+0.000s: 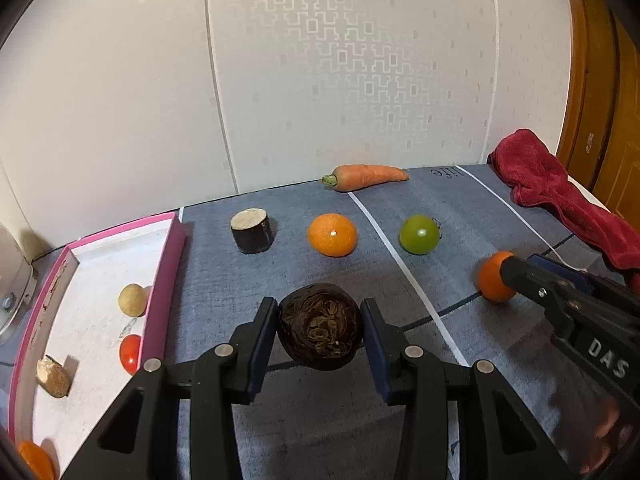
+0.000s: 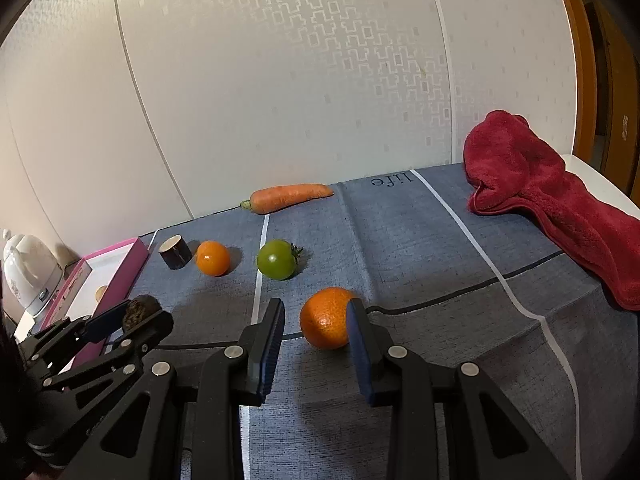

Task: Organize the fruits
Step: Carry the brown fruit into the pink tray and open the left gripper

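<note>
- Your left hand-held gripper (image 1: pixel 320 332) tilts downward over the near middle of the blue-grey woven cloth surface (image 1: pixel 400 420), its blue pads clamped on both flanks of a dark brown, wrinkled round fruit (image 1: pixel 320 326) with a dry, papery crown.
- Your right hand-held gripper (image 2: pixel 316 330) also slopes down, toward the right half of the surface. Its jaws stand narrowly apart; the right pad touches a dimpled, glossy orange mandarin (image 2: pixel 325 318), and a clear gap shows between the fruit and the left pad.
- Along the left edge lies a shallow pink-rimmed cardboard tray (image 1: pixel 164 280) with a white floor, holding a pale tan ball (image 1: pixel 132 300), a shiny red tomato (image 1: pixel 131 354), a rough beige cut chunk (image 1: pixel 54 376) and an orange fruit (image 1: pixel 36 460) at its near end.
- Toward the far edge, in a row: a short dark cylinder with a pale cut top (image 1: pixel 252 230), a smooth small orange fruit (image 1: pixel 332 235) and a glossy green tomato (image 1: pixel 419 235).
- A tapered orange carrot (image 1: pixel 364 177) lies against the far edge.
- A plush red towel (image 1: pixel 560 196) is crumpled along the right edge.
</note>
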The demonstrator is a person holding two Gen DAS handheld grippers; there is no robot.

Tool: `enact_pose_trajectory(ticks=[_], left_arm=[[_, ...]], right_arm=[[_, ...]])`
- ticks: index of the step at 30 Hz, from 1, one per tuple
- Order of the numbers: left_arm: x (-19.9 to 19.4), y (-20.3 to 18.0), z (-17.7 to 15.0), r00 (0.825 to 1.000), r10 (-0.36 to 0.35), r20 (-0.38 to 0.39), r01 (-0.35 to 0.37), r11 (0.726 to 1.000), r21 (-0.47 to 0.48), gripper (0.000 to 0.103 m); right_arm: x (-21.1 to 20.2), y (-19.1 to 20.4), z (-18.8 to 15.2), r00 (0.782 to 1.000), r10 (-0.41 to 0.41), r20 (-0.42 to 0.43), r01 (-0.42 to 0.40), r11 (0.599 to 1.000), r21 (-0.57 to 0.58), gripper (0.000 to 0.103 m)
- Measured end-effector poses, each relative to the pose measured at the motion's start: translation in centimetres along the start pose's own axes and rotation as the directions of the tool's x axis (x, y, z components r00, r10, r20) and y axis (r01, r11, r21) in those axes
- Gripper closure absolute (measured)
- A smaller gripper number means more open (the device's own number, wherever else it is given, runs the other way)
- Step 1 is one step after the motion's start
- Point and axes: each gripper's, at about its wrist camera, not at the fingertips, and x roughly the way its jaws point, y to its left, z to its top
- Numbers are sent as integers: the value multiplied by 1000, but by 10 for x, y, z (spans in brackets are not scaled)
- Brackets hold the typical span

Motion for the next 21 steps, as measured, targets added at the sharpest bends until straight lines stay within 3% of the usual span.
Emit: enact_pose_trajectory(ticks=[10,21], left_arm=[[-13,3,-10,1000,-6,3,6,1000,-18,60],[-31,11,-24,1000,-6,-3,6,998,-63,60]], right_arm=[[1,2,-1,1000,-7,-5,7,1000,-15,71],[-9,27,-3,999,11,40,-5,988,-152,71]])
